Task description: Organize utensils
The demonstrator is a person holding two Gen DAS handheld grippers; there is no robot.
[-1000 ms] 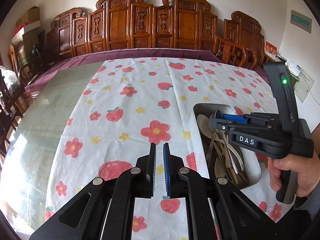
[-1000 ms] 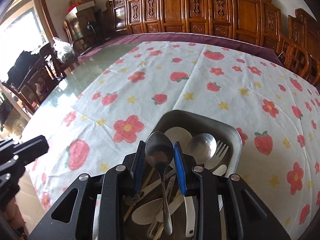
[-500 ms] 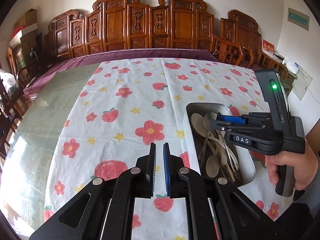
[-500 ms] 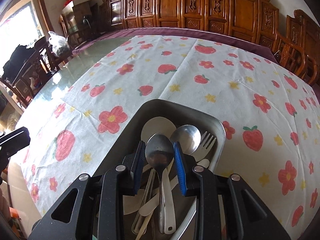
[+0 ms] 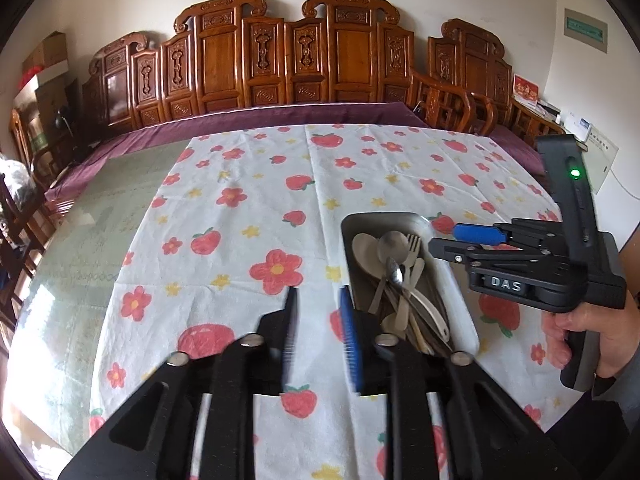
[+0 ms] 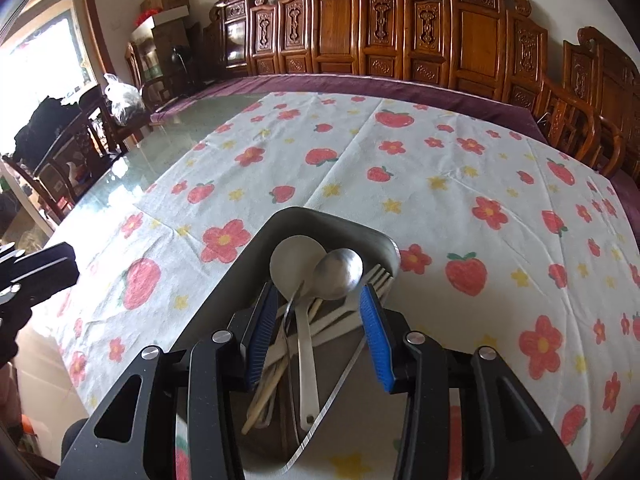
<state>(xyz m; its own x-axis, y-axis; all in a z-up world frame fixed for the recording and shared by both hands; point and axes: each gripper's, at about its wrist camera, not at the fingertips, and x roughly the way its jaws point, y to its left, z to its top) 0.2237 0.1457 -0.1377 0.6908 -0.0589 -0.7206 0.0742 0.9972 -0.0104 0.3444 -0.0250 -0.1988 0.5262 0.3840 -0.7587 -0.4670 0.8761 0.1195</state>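
A metal tray (image 5: 456,288) (image 6: 240,276) on the flowered tablecloth holds several spoons, a fork (image 5: 412,246) (image 6: 374,278) and chopsticks. A small metal spoon (image 5: 394,274) lies on top of the pile. My right gripper (image 6: 318,320) is open and empty just above the tray, its fingers either side of the spoon handles; it also shows in the left wrist view (image 5: 460,240). My left gripper (image 5: 318,320) is open and empty above the cloth, just left of the tray.
The flowered tablecloth (image 5: 280,200) covers part of a glass-topped table (image 5: 92,232). Carved wooden chairs (image 5: 280,64) line the far side. Dark chairs and clutter (image 6: 60,140) stand off the table's left.
My right gripper has opened and let the small metal spoon drop into the tray. My left gripper has opened from shut. Both have risen a little.
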